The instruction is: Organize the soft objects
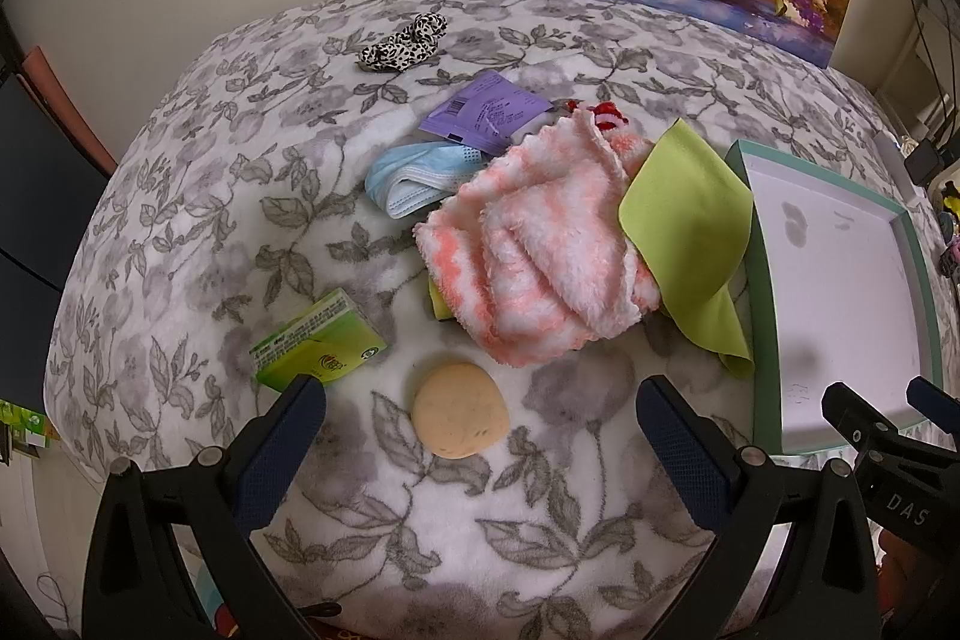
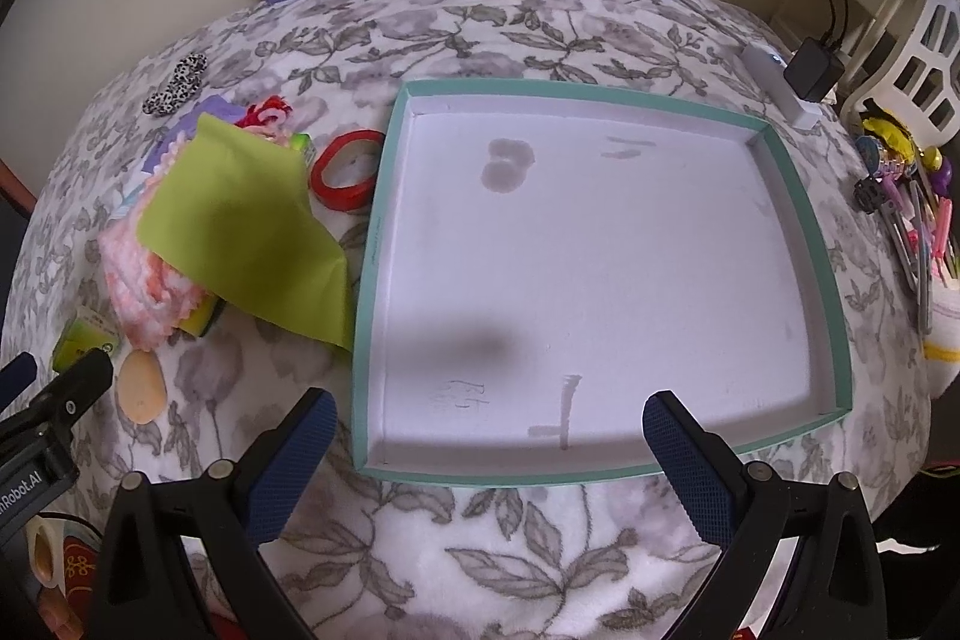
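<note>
My 2 grippers hover wide open and empty over the floral blanket (image 1: 180,220).

My left gripper (image 1: 474,418) frames the beige sponge (image 1: 459,419); just beyond it lies the pink-and-white fluffy cloth (image 1: 540,256) under the green cloth (image 1: 690,226), with the blue face mask (image 1: 414,178) beside them. My right gripper (image 2: 489,430) faces the teal-rimmed tray (image 2: 360,340), its white floor bare.

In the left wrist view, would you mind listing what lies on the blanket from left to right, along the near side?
Green tissue pack → round beige sponge → pink and white fluffy cloth → green cloth → teal-rimmed tray.
</note>
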Demonstrator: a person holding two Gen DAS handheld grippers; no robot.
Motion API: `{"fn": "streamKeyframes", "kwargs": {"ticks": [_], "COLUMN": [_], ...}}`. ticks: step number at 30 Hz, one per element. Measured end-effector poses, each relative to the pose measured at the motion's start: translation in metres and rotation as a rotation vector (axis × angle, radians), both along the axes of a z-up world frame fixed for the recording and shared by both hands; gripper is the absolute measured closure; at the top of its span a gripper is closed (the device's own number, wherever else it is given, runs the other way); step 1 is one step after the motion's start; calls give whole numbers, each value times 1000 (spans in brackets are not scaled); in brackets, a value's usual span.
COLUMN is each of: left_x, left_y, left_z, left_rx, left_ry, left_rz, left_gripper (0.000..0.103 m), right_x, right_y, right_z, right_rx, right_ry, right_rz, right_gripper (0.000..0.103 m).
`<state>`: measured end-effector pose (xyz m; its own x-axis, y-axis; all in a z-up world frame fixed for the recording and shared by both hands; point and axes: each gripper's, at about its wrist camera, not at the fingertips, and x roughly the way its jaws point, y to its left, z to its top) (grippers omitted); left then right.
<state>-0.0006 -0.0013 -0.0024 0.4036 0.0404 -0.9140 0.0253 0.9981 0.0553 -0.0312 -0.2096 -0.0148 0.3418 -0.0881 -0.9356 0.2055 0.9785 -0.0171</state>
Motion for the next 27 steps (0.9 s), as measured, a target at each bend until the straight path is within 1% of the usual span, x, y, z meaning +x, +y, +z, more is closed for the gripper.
{"fn": "streamKeyframes", "kwargs": {"ticks": [27], "left_x": [0], "left_y": [0], "left_z": [0], "left_rx": [-1], "left_ry": [1], "left_rz": [0], "left_gripper": [0], "right_x": [0], "right_y": [2], "right_z": [-2], "right_rx": [-5], "right_ry": [6], "right_rz": [11], "right_gripper": [0]}}
